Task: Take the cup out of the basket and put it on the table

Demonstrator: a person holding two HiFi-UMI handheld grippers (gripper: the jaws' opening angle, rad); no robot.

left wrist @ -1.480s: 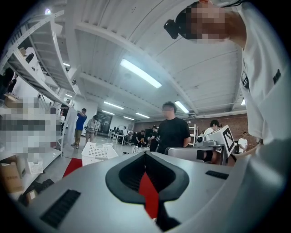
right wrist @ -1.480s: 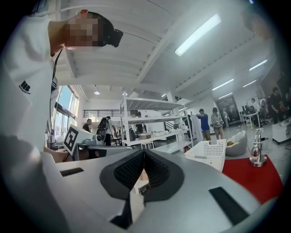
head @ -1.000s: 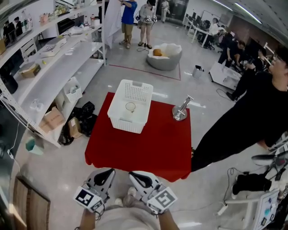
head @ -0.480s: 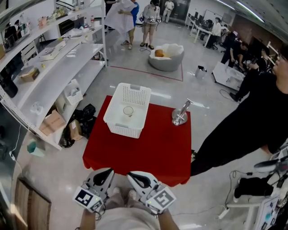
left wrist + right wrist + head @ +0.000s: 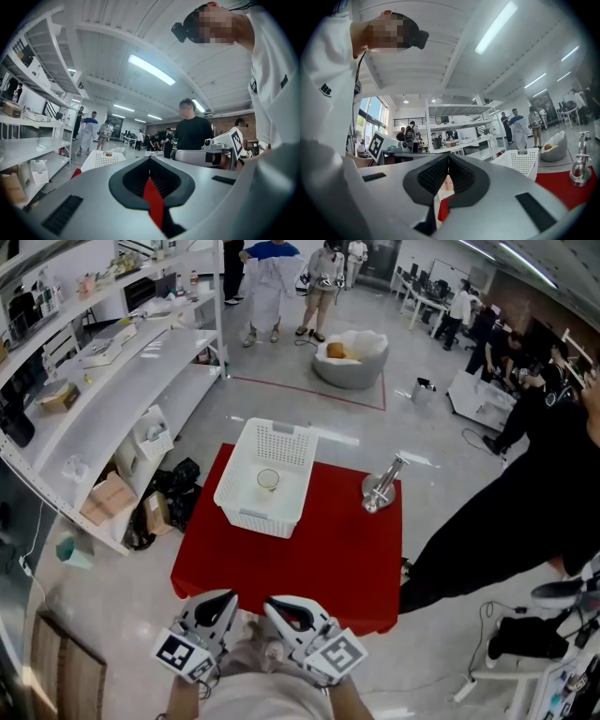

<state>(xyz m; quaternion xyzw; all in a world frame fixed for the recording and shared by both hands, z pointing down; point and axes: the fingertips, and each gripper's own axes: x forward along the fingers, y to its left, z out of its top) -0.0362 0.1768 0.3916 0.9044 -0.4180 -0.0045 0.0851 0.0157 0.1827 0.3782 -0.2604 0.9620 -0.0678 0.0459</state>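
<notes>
Closest to me, both claws sat low at the bottom of the head view, side by side and short of the near edge of the red surface. The left claw was pressed together with nothing in it; in its own view the two tips met along a seam, and only a sliver of red showed through the gap below. The right claw was likewise pressed together and empty, its tips meeting the same way in the right gripper view. Neither touched anything.

Further out, the white perforated basket stood on the far left part of the surface, its far end reaching past the edge. The cup stood upright inside it, near the middle of the basket floor, well apart from both claws. Over by the far right corner stood a metal stand with a round base and a tilted arm, apart from the basket.

A person in black leaned in beside the right edge. White shelving ran along the left, with a cardboard box underneath. Beyond lay a grey beanbag, and people stood at the far end of the room.
</notes>
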